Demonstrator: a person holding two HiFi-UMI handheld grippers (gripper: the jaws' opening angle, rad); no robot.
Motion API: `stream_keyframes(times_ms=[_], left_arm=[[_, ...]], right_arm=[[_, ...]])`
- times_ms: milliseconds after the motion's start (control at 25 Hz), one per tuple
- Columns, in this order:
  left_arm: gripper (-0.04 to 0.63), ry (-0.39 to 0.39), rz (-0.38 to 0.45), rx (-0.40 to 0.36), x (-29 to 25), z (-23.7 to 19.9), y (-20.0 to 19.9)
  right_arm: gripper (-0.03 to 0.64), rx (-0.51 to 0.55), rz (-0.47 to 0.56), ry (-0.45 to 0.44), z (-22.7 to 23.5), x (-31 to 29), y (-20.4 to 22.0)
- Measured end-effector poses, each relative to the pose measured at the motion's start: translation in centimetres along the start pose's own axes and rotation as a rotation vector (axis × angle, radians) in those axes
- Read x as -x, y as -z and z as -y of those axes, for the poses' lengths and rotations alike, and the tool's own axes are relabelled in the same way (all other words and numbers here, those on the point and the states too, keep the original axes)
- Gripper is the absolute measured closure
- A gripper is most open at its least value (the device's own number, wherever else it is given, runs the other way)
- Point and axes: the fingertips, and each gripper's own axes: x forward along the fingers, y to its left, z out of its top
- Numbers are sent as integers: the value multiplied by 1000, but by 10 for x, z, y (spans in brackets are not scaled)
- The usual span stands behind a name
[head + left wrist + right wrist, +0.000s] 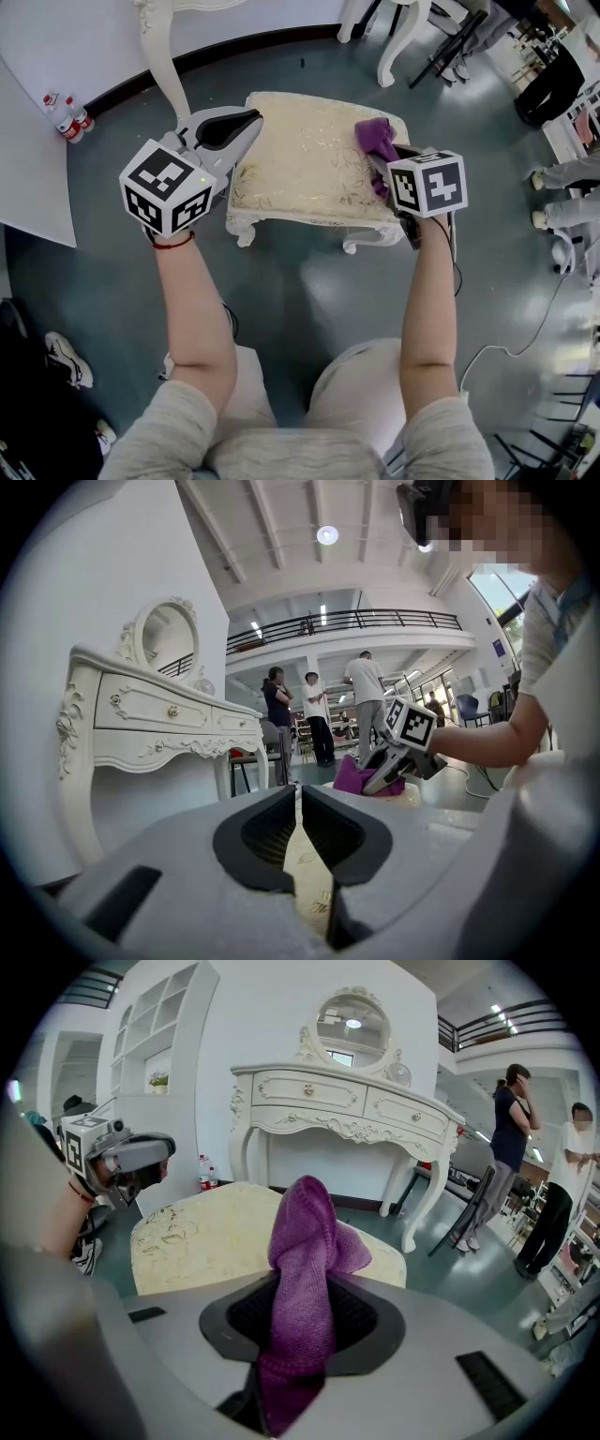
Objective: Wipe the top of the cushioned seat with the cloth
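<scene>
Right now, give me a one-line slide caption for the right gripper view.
Right gripper, jaws shut on the purple cloth, at the cream cushioned seat; white dressing table behind.

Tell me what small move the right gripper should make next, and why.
Probably lower the purple cloth flat onto the cushioned seat, ready to sweep left: the fingers of the right gripper clamp the cloth near the seat's right edge, with most of the top leftward.

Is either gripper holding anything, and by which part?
The right gripper is shut on the purple knitted cloth, pinching a bunched fold; the left gripper holds nothing.
</scene>
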Motion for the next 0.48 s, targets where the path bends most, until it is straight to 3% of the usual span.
stream_keyframes(times_ms=[480], left_arm=[[580, 34, -25, -30, -9, 13, 1]], right_arm=[[495, -69, 13, 81, 40, 26, 33]])
